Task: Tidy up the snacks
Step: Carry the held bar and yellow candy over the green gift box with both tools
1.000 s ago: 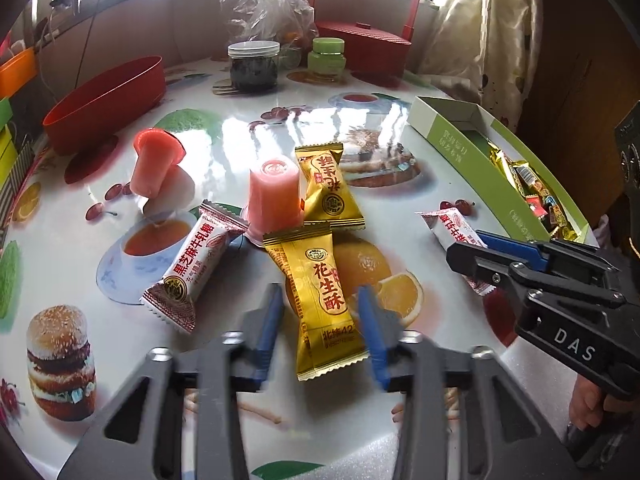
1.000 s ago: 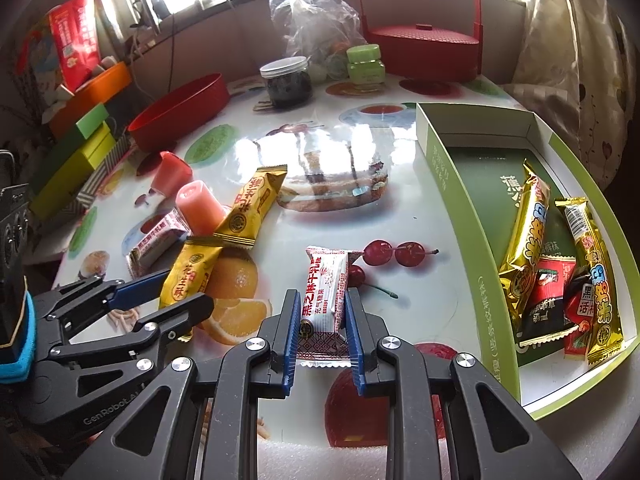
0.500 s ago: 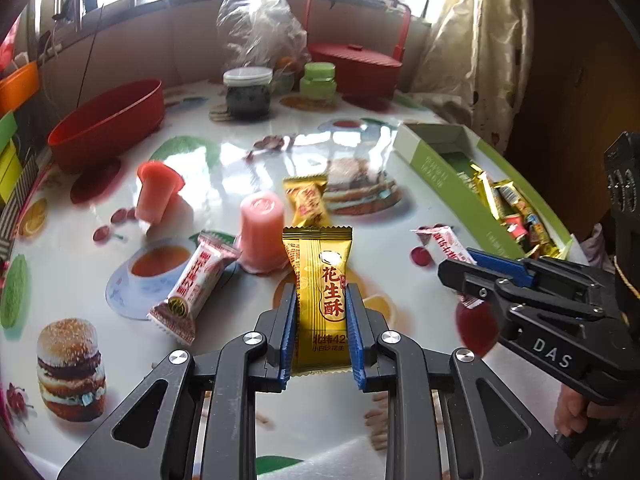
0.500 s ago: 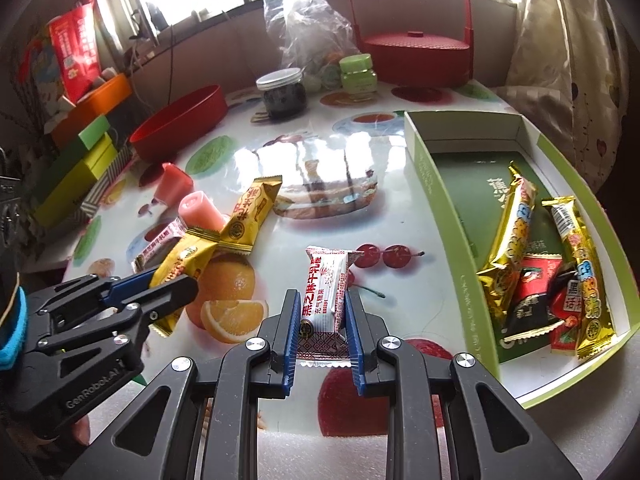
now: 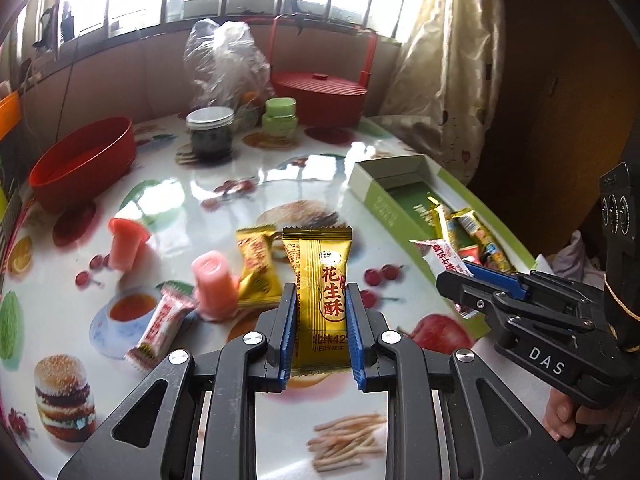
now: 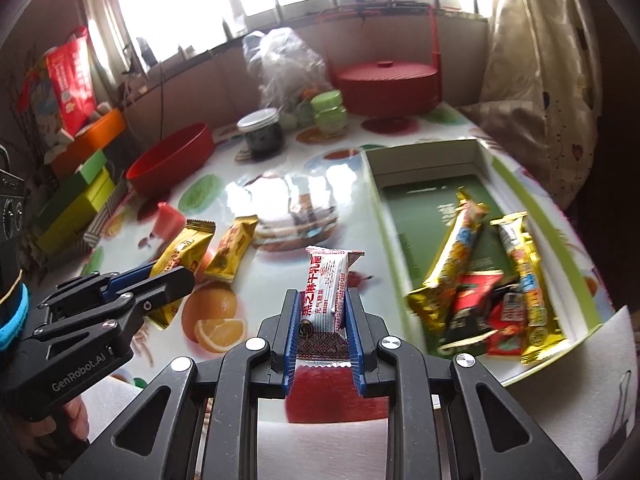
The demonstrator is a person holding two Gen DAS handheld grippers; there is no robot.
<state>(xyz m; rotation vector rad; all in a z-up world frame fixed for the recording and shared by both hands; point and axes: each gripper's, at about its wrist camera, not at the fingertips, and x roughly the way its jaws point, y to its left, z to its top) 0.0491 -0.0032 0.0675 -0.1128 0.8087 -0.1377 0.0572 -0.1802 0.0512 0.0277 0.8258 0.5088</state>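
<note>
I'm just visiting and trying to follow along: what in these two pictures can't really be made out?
- Left wrist view: the lower edges of the gold peanut-candy packet sit behind the left gripper's blue jaws.
- Right wrist view: the bottom of the white-and-red milk-candy packet is covered by the right gripper.
- Right wrist view: wrappers piled in the green cardboard box are motion-blurred, labels unreadable.
- Both views: the lidded red basket hides its contents.

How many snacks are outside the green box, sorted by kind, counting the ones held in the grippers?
Gold packets: 2, one in the left gripper
White packets: 2, one in the right gripper
Pink jelly cups: 2
Total: 6
</note>
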